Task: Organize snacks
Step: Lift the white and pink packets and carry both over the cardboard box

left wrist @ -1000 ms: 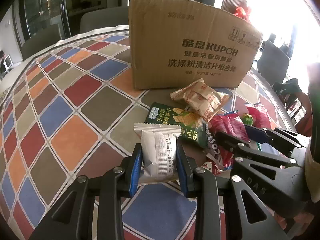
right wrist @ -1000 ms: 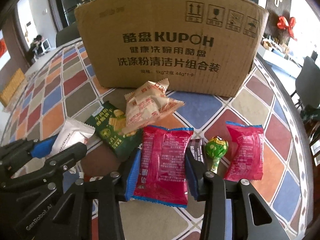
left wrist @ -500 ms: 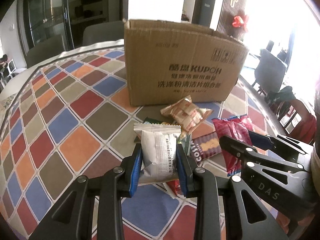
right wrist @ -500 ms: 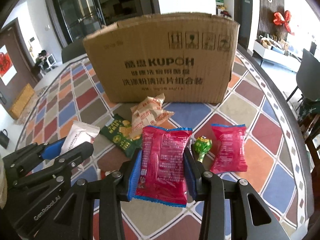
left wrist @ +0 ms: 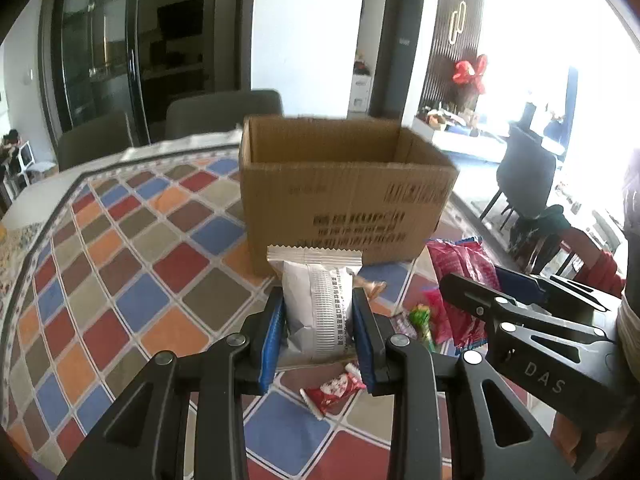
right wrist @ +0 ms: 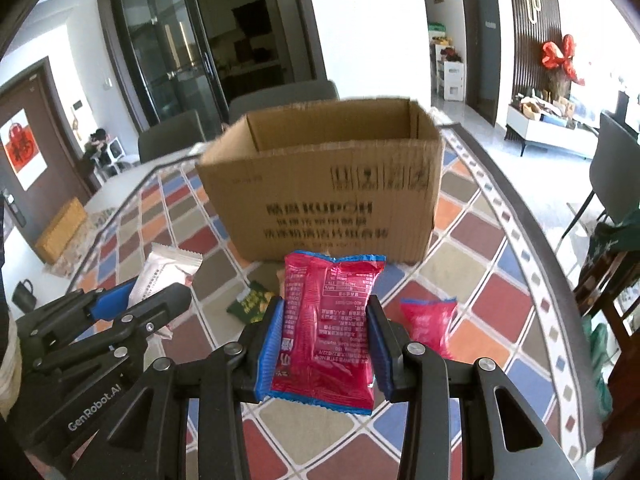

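Presently, the left tongs [left wrist: 318, 322] clamp a white packet [left wrist: 316, 308] and the right tongs [right wrist: 326, 340] a red packet [right wrist: 326, 324], both held above the desk [right wrist: 472, 264] short of the open cardboard box [right wrist: 324, 200], whose visible interior shows nothing, while a second red packet [right wrist: 428, 324], a green packet [right wrist: 250, 302] and small sweets [left wrist: 334, 388] lie unsorted near the desk's near edge.

Interior is a bright dining and living space. White walls [right wrist: 360, 20]; dark-framed glass doors [right wrist: 168, 52] at rear left. A dark slatted wall panel [right wrist: 532, 8] carries a red bow [right wrist: 560, 56]. Grey chairs [right wrist: 280, 96] stand behind the table [right wrist: 500, 264], which bears a multicoloured diamond-pattern cloth. Brown door [right wrist: 28, 152] with red poster at left. Strong daylight enters from the right; pale tiled floor [right wrist: 500, 136].
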A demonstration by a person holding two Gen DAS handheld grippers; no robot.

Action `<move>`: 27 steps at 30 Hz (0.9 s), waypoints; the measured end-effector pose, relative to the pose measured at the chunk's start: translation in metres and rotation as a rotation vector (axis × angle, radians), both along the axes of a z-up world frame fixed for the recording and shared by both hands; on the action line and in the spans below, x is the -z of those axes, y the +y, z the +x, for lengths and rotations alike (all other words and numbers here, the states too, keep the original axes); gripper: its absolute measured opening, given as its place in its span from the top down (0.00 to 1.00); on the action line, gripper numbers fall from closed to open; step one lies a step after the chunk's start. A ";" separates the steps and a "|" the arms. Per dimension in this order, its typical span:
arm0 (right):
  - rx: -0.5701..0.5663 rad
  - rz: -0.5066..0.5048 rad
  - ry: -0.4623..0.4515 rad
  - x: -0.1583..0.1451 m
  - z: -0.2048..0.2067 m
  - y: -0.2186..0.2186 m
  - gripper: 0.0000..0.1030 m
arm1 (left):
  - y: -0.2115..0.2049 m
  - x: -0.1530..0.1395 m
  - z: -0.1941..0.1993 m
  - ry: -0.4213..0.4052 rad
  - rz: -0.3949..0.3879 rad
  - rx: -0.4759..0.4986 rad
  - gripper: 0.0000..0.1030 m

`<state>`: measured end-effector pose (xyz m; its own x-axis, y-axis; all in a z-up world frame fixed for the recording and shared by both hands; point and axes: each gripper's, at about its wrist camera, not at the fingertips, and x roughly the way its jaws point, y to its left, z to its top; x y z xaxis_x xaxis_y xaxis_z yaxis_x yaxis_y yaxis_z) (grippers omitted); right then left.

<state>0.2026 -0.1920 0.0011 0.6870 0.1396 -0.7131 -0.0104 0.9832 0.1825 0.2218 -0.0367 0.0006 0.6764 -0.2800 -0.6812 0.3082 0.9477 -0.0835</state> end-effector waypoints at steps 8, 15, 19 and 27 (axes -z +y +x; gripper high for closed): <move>0.009 -0.014 -0.073 -0.037 -0.001 -0.005 0.60 | -0.005 -0.033 0.002 -0.068 -0.002 0.026 0.68; 0.040 -0.049 -0.127 -0.068 -0.001 -0.006 0.60 | -0.011 -0.057 0.010 -0.113 0.011 0.068 0.68; 0.042 -0.054 -0.149 -0.083 0.003 -0.007 0.60 | -0.011 -0.070 0.017 -0.129 0.013 0.063 0.68; 0.023 -0.045 -0.171 -0.100 0.022 -0.008 0.60 | -0.013 -0.083 0.042 -0.116 0.018 0.046 0.68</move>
